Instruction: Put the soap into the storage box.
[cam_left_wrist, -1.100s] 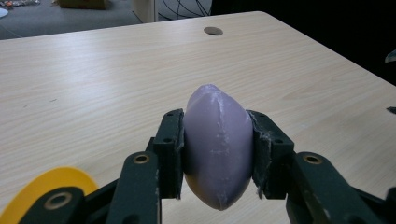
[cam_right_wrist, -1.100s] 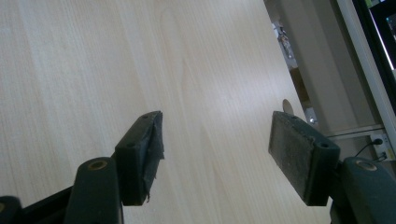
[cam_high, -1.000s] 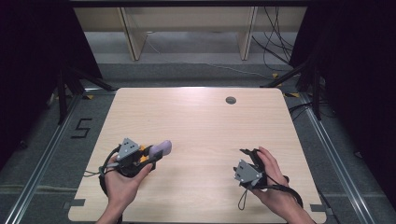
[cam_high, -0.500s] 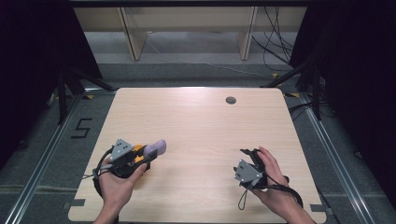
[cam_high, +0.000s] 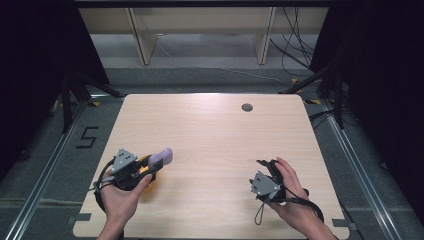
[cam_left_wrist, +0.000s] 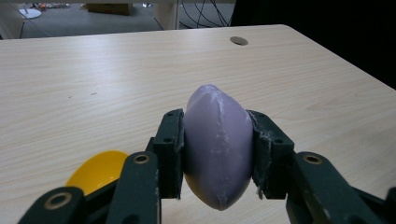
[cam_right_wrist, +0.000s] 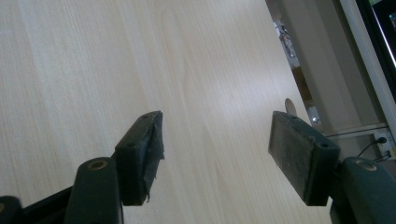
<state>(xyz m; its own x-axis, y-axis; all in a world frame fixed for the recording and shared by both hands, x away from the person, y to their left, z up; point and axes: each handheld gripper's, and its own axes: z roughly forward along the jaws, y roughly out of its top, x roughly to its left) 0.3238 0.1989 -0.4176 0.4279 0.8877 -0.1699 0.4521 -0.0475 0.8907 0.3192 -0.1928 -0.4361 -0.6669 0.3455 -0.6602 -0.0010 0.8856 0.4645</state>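
Note:
A pale purple oval object (cam_left_wrist: 218, 144) sits clamped between the two black pads of my left gripper (cam_left_wrist: 217, 149); in the high view the purple object (cam_high: 162, 157) pokes out toward the table's middle from the left gripper (cam_high: 150, 167) at the near left. A yellow piece (cam_left_wrist: 95, 171) lies just below and left of the jaws, and shows as an orange-yellow bit (cam_high: 148, 176) under the gripper. My right gripper (cam_high: 264, 167) rests in a hand at the near right, open, with bare wood between its pads (cam_right_wrist: 140, 149).
The light wooden table (cam_high: 215, 135) has a round grommet hole (cam_high: 247, 107) near its far edge. Cables and wooden shelf legs stand beyond the far edge. Metal floor rails run along both sides.
My left hand has drifted slightly toward the near left edge with the purple object still clamped. The right hand has stayed put.

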